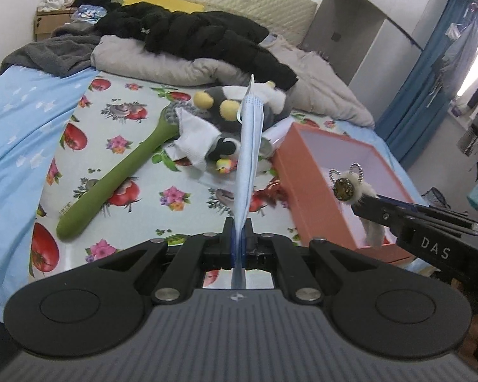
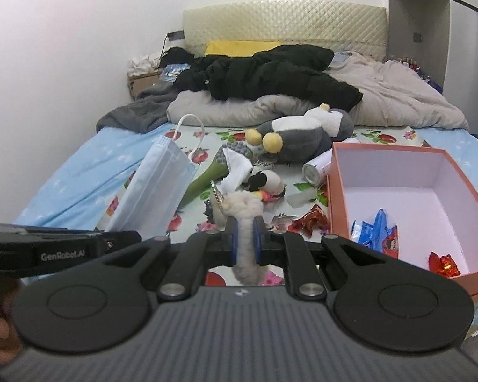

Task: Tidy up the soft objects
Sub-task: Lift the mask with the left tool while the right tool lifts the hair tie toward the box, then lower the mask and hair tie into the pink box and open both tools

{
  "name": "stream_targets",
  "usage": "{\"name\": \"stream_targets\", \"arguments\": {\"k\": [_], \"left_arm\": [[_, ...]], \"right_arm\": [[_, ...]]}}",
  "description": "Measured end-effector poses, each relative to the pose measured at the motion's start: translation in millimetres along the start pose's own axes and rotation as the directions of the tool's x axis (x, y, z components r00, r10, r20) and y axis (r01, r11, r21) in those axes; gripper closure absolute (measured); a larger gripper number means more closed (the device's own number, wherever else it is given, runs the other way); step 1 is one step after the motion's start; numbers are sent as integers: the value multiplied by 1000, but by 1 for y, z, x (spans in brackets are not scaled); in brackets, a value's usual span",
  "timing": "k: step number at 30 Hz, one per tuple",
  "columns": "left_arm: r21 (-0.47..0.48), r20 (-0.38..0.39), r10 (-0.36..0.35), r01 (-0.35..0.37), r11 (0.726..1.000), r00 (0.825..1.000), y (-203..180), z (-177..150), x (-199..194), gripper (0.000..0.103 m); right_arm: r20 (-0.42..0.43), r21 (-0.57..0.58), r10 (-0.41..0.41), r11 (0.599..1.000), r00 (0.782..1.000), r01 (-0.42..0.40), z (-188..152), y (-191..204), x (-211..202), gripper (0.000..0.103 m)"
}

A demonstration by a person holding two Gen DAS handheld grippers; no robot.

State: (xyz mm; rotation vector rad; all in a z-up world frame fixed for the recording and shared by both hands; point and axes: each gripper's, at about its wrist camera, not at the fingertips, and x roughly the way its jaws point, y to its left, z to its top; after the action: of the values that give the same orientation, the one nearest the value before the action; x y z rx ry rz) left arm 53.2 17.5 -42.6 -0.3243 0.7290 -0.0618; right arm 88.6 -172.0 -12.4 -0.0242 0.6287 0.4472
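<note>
My left gripper (image 1: 238,226) is shut on a light blue face mask (image 1: 250,146), held edge-on above the bed; the same mask (image 2: 153,191) shows flat in the right wrist view. My right gripper (image 2: 244,224) is shut on a white furry keychain charm (image 2: 243,219), which hangs over the pink box (image 1: 302,175) in the left wrist view as a fluffy charm (image 1: 347,187) with a glittery centre. A grey and white plush penguin (image 2: 302,140) and a small black and white plush (image 2: 264,181) lie on the bed behind.
The open pink box (image 2: 334,184) at the right holds blue and red snack wrappers (image 2: 379,232). A green massage hammer (image 1: 111,187), white tissue (image 1: 194,137), a white can (image 2: 315,168) and a red wrapper (image 2: 312,219) lie on the flowered sheet (image 1: 143,197). Dark clothes (image 2: 264,73) and a grey duvet (image 2: 398,102) fill the far end.
</note>
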Motion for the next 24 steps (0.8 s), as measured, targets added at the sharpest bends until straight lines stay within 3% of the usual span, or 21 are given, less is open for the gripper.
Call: {"name": "stream_targets", "arguments": {"k": [12,24], "left_arm": [[87,-2,-83,83,993,997,-53,9,1,99],[183,-40,-182,186,965,983,-115,18,21,99]], "right_arm": [[28,50,-64,997,998,63,2,-27,-28,90],[33,124,-171,978,985,166,-5,-74,-50,90]]}}
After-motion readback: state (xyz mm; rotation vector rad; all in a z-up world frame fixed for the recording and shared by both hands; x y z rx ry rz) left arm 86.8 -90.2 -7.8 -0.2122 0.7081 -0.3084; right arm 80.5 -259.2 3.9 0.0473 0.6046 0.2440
